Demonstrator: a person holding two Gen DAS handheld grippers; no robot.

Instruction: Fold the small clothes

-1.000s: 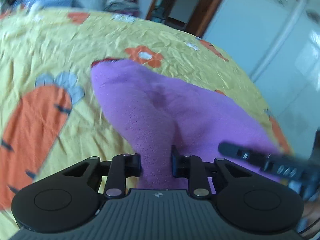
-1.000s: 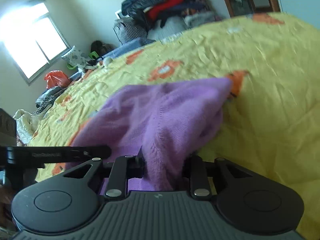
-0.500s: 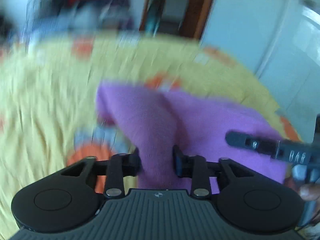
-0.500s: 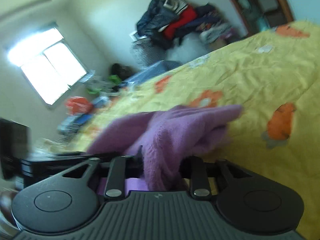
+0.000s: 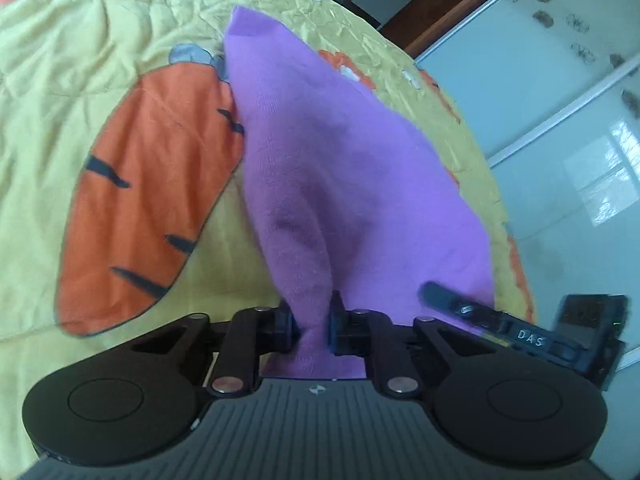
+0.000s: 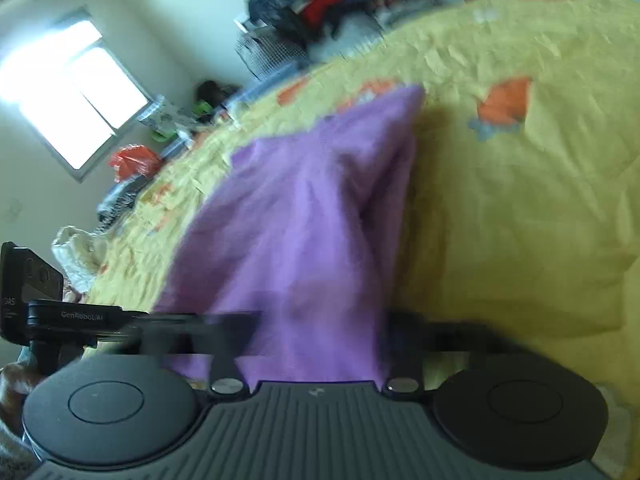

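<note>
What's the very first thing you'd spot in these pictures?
A bright purple garment in the middle, lying on a yellow bedspread. The left gripper is closing on a bunch of it. Beside it, to the left, a big orange carrot print stands out too.

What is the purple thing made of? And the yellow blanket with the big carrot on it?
The purple garment looks like a soft knit, maybe wool or fleece: its surface is fuzzy and matte, and it bunches into soft folds. The yellow bedcover looks like thin printed cotton or similar woven cloth: it is smooth and full of fine crinkles. I can't be sure of either fibre.
</note>
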